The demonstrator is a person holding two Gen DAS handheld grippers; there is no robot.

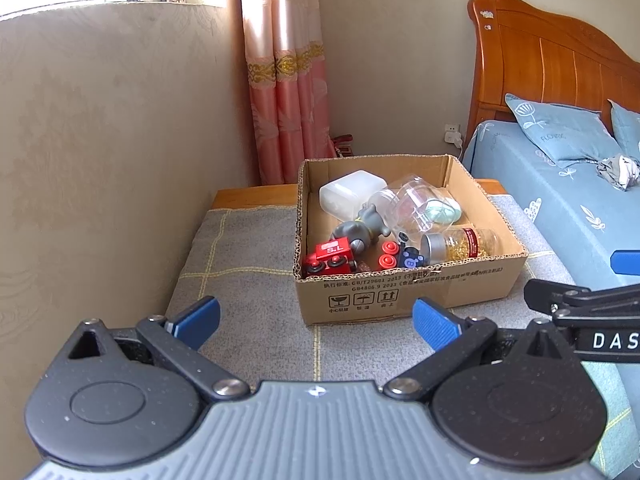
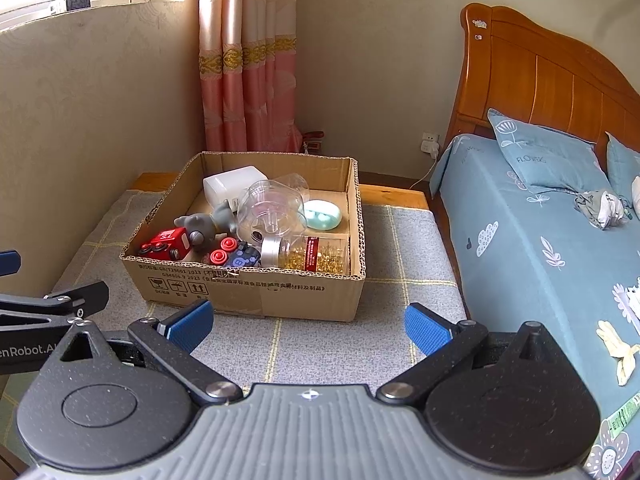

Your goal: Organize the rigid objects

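Note:
An open cardboard box [image 1: 404, 292] [image 2: 256, 292] stands on a grey checked mat. Inside lie a red toy train [image 1: 330, 258] [image 2: 166, 244], a grey figurine [image 1: 358, 228] [image 2: 204, 224], a clear plastic jar [image 1: 416, 204] [image 2: 272, 208], a jar of gold pieces with a silver lid [image 1: 460, 244] [image 2: 308, 254], a white container [image 1: 350, 192] [image 2: 230, 186] and a mint green case [image 1: 442, 210] [image 2: 322, 214]. My left gripper [image 1: 316, 320] hangs open in front of the box, holding nothing. My right gripper [image 2: 308, 322] is open too, just short of the box's front wall.
The grey mat [image 1: 248, 280] [image 2: 404, 256] covers a low wooden platform against the beige wall. A bed with a blue patterned sheet [image 2: 532, 248] and wooden headboard [image 1: 552, 64] stands to the right. A pink curtain [image 2: 248, 80] hangs behind the box.

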